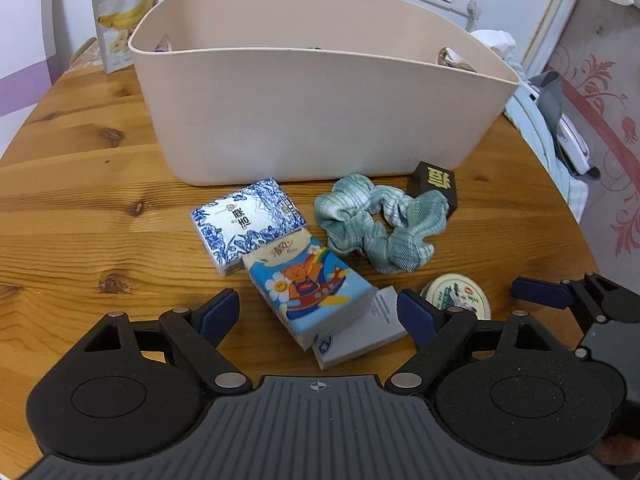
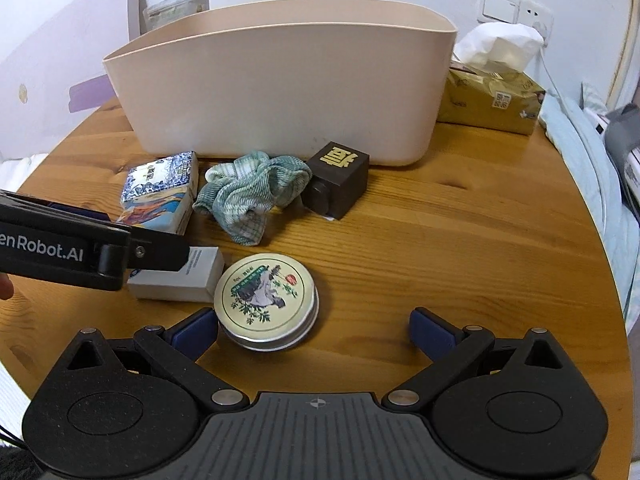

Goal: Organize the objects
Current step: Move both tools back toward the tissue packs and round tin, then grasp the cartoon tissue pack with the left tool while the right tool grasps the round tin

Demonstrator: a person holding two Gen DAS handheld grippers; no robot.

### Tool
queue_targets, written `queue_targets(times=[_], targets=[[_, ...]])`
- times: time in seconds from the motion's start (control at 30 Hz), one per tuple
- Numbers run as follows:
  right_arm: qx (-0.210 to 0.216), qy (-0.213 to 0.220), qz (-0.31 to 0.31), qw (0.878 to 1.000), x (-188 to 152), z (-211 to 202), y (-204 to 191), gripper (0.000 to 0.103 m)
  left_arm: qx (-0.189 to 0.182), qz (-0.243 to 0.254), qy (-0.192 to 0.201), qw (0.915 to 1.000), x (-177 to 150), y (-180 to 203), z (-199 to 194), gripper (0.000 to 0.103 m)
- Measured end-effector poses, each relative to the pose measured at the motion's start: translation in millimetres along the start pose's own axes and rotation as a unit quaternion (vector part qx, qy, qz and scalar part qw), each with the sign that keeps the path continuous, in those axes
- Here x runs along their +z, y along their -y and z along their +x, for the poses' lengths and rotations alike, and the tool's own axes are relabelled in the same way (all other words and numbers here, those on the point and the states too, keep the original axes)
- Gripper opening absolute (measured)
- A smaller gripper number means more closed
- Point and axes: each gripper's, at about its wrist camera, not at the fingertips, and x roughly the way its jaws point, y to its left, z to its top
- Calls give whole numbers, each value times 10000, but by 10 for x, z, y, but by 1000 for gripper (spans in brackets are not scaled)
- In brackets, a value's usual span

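Observation:
My left gripper (image 1: 318,314) is open and low over the wooden table (image 1: 80,208). A cartoon bear tissue pack (image 1: 308,284) lies between its fingers, untouched by the pads, on top of a white box (image 1: 360,334). Behind them are a blue-and-white tissue pack (image 1: 248,224), a green scrunchie (image 1: 376,224) and a dark box with a gold character (image 1: 434,184). My right gripper (image 2: 316,334) is open too. A round illustrated tin (image 2: 266,300) sits between its fingers, close to the left pad. The beige basket (image 2: 280,92) stands behind everything.
A banana snack pouch (image 1: 124,16) stands behind the basket on the left. A yellow tissue box (image 2: 492,96) sits to the basket's right. The left gripper's black housing (image 2: 80,248) crosses the right wrist view. A bed with laundry (image 1: 560,132) borders the table's right edge.

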Motion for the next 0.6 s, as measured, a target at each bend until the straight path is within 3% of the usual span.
queue_targets(times=[0.3, 0.4, 0.6], targets=[[-36, 119, -33, 9999, 9, 65, 25, 103, 40, -379, -132, 9992, 47, -161, 102, 87], [-24, 169, 31, 9999, 15, 63, 41, 101, -24, -538, -142, 9984, 29, -235, 98, 80], [10, 225, 35, 9997, 16, 34, 27, 87, -38, -526, -76, 9986, 8, -293, 56, 60]])
